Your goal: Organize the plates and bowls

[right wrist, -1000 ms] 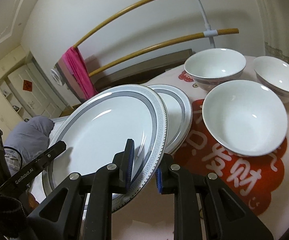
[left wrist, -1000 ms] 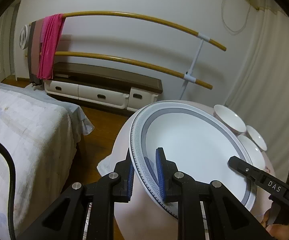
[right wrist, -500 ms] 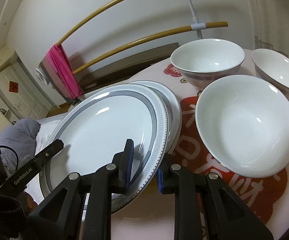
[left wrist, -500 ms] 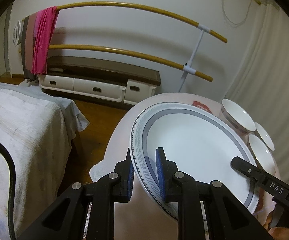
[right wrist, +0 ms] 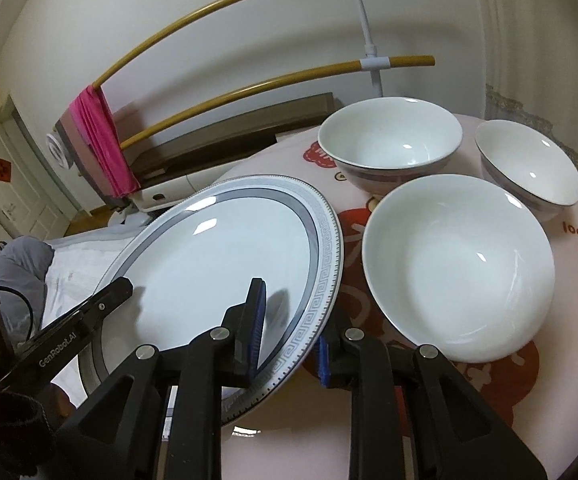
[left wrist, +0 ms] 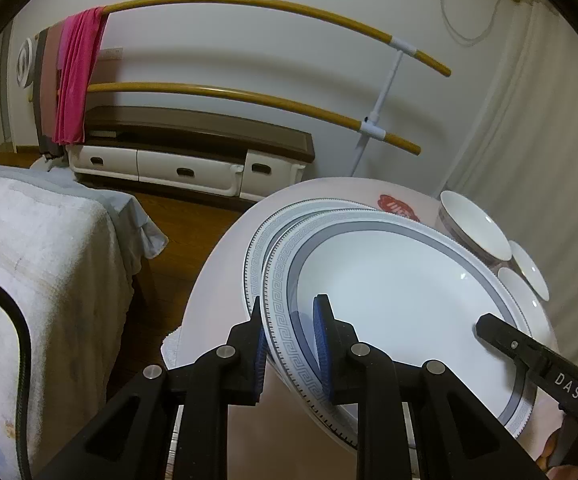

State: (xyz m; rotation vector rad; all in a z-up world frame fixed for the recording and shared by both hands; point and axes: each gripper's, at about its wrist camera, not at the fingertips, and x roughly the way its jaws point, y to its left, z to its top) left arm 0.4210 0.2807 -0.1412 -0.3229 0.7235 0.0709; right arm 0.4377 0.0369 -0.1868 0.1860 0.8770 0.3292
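A large white plate with a grey patterned rim (left wrist: 401,288) (right wrist: 225,248) is held between both grippers. My left gripper (left wrist: 289,344) is shut on its left rim. My right gripper (right wrist: 289,328) is shut on its right rim. A second matching plate (left wrist: 257,240) lies on the table right under it; only its left edge shows, in the left wrist view. Three white bowls stand to the right: a wide one (right wrist: 457,264), one behind it (right wrist: 389,140) and a smaller one (right wrist: 529,168). They also show in the left wrist view (left wrist: 473,228).
The round table (right wrist: 569,320) has a pale cloth with red prints. A bed (left wrist: 29,280) stands left of it. A low cabinet (left wrist: 193,152) and a rail with a pink towel (left wrist: 77,80) are by the far wall.
The held plate has come down over the plate on the table, which it now nearly covers. Both grippers moved with it and stayed shut.
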